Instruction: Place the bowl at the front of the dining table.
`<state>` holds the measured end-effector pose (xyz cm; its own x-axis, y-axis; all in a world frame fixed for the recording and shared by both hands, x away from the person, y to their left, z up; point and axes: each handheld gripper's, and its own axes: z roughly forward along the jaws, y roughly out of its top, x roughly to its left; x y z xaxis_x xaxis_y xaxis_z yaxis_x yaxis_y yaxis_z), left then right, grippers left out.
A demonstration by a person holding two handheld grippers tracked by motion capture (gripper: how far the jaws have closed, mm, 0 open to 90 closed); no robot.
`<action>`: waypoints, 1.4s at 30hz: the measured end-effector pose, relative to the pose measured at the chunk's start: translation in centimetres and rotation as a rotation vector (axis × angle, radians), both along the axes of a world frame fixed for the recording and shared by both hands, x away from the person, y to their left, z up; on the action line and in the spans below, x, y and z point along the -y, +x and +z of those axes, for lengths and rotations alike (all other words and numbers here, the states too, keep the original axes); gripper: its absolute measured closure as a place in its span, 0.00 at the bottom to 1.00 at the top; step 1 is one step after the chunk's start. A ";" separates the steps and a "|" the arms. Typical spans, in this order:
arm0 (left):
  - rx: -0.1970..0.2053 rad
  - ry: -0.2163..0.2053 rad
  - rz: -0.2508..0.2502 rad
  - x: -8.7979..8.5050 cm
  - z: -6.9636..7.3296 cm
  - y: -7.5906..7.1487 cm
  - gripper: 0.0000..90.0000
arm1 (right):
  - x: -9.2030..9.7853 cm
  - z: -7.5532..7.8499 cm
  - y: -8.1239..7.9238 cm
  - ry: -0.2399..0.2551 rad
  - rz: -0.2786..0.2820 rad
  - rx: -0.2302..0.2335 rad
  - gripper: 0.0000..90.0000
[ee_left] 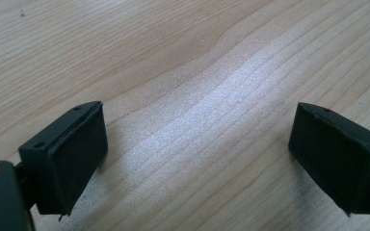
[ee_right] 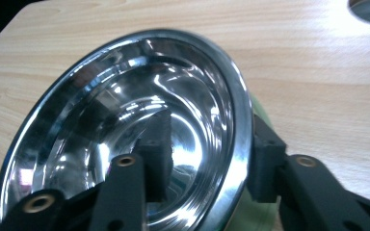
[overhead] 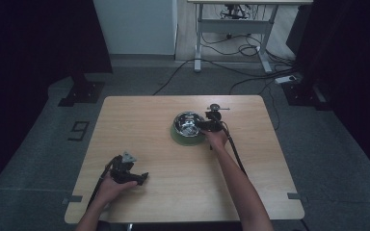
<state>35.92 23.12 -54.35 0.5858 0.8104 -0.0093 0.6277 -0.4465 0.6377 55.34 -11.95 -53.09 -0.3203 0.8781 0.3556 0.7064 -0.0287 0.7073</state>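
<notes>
A shiny steel bowl [overhead: 188,121] rests on a green dish [overhead: 179,136] right of the table's middle. In the right gripper view the steel bowl [ee_right: 125,125] fills most of the picture and looks tilted, with the green dish [ee_right: 259,108] peeking out behind its rim. My right gripper [overhead: 203,125] [ee_right: 212,144] straddles that rim, one jaw inside the bowl and one outside; the pads stand off the metal, so it is open. My left gripper [overhead: 142,178] [ee_left: 197,154] lies low over the wooden table [ee_left: 197,72] near the front left, open, nothing between its jaws.
A small round grey object [overhead: 215,107] lies just beyond the bowl near the table's far edge. Bare wood spreads across the table's left half [overhead: 125,125]. On the floor behind stand a desk frame [overhead: 231,29] and loose cables [overhead: 250,48].
</notes>
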 end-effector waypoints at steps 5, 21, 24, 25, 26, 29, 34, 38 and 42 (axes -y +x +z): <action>0.004 -0.003 0.001 0.0 0.0 -0.1 0.07 | 0.5 1.0 -0.4 -0.005 -0.007 0.034 0.54; 0.004 -0.003 0.004 0.0 0.0 -0.1 0.07 | 2.6 2.1 -3.0 -0.045 0.038 0.068 0.49; 0.004 -0.003 0.004 0.0 0.0 -0.1 0.07 | 3.1 2.2 -3.7 -0.048 0.055 0.070 0.49; 0.004 -0.003 0.003 0.0 0.0 -0.1 0.07 | 3.2 2.3 -3.9 -0.049 0.062 0.067 0.49; 0.004 -0.003 0.002 0.0 0.0 -0.1 0.07 | 3.4 2.4 -4.2 -0.049 0.067 0.067 0.49; 0.004 -0.003 0.000 0.0 0.0 -0.1 0.07 | 3.8 2.5 -4.8 -0.048 0.076 0.061 0.49; 0.003 -0.002 0.001 0.1 0.0 -0.1 0.07 | 4.5 2.7 -5.9 -0.045 0.087 0.055 0.49; 0.003 -0.003 0.003 0.1 0.0 -0.1 0.07 | 5.2 3.0 -6.9 -0.053 0.099 0.067 0.49; 0.003 -0.003 0.003 0.1 -0.1 -0.1 0.07 | 6.0 3.1 -8.0 -0.065 0.104 0.070 0.49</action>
